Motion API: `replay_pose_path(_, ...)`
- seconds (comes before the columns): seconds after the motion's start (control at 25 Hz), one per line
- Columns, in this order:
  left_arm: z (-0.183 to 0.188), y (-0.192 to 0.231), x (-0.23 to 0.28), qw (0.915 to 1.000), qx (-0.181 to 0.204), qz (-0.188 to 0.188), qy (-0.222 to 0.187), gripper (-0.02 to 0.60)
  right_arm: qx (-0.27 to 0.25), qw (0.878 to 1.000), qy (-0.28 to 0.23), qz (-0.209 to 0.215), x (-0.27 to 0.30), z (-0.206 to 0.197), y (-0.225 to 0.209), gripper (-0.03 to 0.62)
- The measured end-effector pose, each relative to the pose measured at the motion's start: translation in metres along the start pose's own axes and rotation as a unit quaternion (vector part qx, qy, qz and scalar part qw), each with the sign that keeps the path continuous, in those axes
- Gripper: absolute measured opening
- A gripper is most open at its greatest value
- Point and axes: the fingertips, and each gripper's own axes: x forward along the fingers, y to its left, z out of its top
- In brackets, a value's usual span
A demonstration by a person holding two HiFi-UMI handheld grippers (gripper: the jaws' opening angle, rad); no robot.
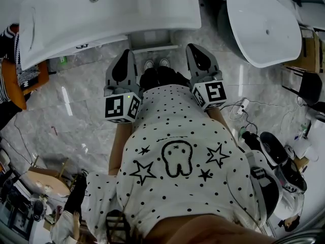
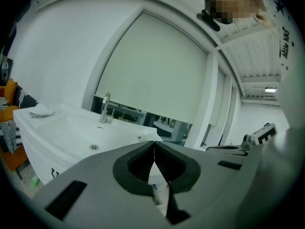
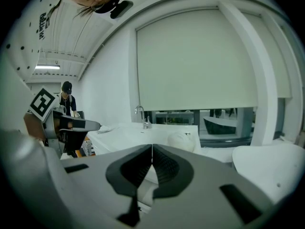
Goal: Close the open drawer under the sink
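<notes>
Probably the drawer (image 1: 152, 38) under the sink (image 1: 101, 14) was rigid and slid easily, so the left gripper (image 1: 126, 53) and right gripper (image 1: 195, 48), jaws closed and empty, could push its front.

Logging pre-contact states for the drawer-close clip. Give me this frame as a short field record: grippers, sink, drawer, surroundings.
left gripper: shut, nothing between the jaws, pointed toward the sink
right gripper: shut, nothing between the jaws, level with the left one
fixture: white rectangular ceramic sink, chrome tap at its back
drawer: hidden under the sink's front edge; open or closed cannot be told
contact: none visible between either gripper and the sink
surroundings: white oval bathtub to the right, grey marble floor
</notes>
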Motion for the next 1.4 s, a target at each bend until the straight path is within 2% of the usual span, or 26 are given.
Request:
replay_pose_path(0.8,-0.009,0.0,0.003,0.9999,-0.002,0.002,0.016,0.008,0.001,1.0,0.002,0.02,0.009,-0.003,-0.001,0.015)
replay_pose_path(0.96,-0.029,0.012,0.008,0.9988,0.018,0.007,0.046,0.008,0.003,1.0,0.007,0.025,0.014,-0.006,0.005,0.015)
replay_pose_path(1.24,-0.074,0.029,0.007,0.9964,0.002,0.013,0.084,0.008,0.021,0.999,0.022,0.032,0.013,-0.025,0.016,0.015)
replay_pose_path(1.4,-0.116,0.039,0.011,0.9917,0.012,0.024,0.126,0.008,0.029,0.999,0.029,0.036,0.015,-0.034,0.017,0.015)
